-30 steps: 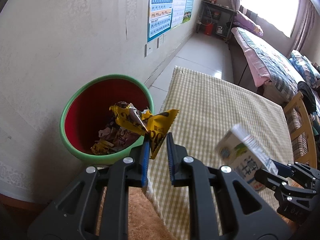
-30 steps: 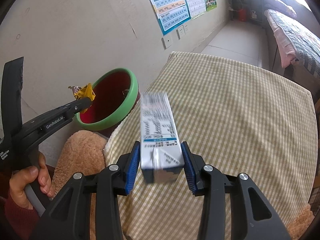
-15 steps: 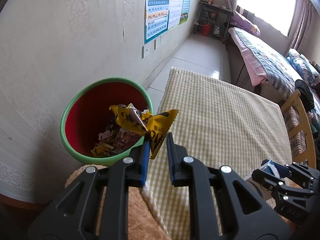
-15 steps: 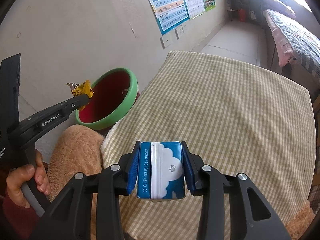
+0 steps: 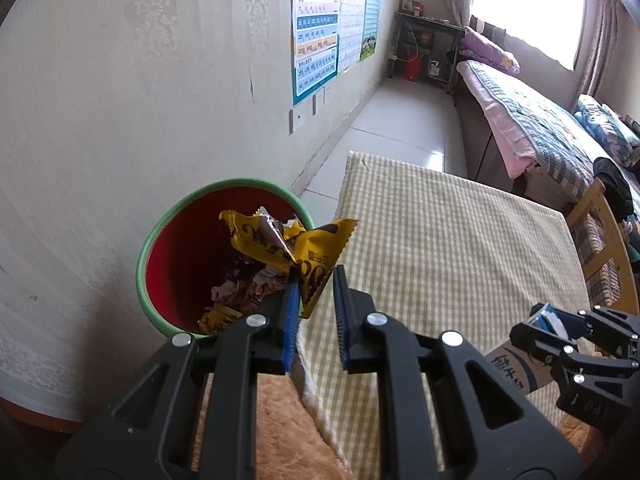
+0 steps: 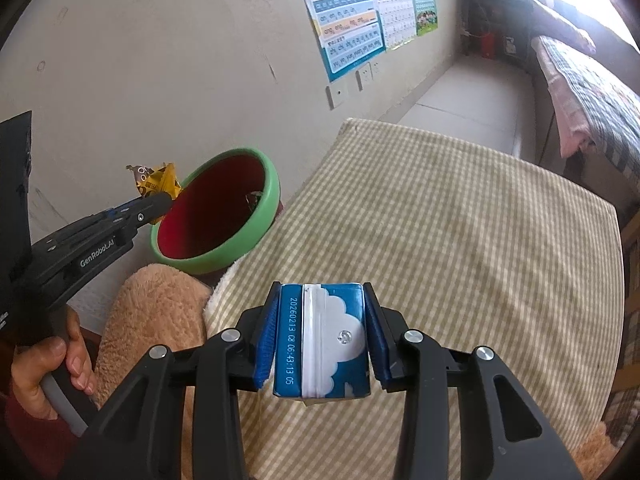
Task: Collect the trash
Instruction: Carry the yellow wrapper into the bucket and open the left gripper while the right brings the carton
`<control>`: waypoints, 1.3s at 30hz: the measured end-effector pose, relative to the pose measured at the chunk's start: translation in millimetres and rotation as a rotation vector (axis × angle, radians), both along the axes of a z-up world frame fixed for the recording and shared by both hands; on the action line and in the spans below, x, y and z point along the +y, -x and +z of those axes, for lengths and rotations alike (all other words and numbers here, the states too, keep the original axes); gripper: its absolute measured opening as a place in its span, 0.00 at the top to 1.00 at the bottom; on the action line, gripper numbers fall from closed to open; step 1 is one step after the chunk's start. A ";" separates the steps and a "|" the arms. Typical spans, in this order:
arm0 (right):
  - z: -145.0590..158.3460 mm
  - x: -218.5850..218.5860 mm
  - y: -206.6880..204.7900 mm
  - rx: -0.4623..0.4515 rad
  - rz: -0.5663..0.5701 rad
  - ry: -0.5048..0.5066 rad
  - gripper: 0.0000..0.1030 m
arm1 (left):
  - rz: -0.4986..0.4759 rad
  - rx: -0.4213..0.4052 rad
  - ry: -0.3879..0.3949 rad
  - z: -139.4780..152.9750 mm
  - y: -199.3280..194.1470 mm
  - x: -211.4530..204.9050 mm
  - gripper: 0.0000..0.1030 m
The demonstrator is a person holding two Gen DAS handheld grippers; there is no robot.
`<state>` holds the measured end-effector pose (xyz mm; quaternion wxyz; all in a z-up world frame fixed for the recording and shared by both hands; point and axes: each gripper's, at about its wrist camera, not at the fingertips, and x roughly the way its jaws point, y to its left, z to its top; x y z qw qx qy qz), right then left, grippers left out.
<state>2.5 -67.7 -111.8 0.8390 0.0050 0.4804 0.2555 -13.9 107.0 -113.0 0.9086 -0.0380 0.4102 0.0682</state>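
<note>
My left gripper holds a crumpled yellow snack wrapper by its lower corner, at the near rim of a green bin with a red inside that has several wrappers in it. Its jaws stand slightly apart around the thin wrapper. In the right wrist view the wrapper hangs just left of the bin. My right gripper is shut on a blue and white milk carton, top end facing me, above the checked table. The carton also shows in the left wrist view.
A table with a yellow checked cloth lies right of the bin. A brown plush cover drapes the near corner. The wall stands close behind the bin. A bed and a wooden chair are at the right.
My right gripper turned the carton from upright to top end facing me and drew it down and back. My left gripper with the wrapper rose a little over the bin.
</note>
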 end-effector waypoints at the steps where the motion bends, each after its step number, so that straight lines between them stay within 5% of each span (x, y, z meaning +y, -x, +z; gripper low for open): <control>1: 1.0 3.2 -2.2 -0.003 0.004 0.003 0.63 | 0.004 -0.002 0.000 0.4 -0.3 3.0 0.85; 24: 27.3 81.2 -48.1 -0.071 0.106 -0.005 0.63 | 0.085 -0.073 -0.024 21.6 2.4 51.2 0.85; 39: 54.8 129.5 -78.0 -0.148 0.152 -0.047 0.63 | 0.167 -0.023 0.014 -5.0 -7.9 87.6 0.85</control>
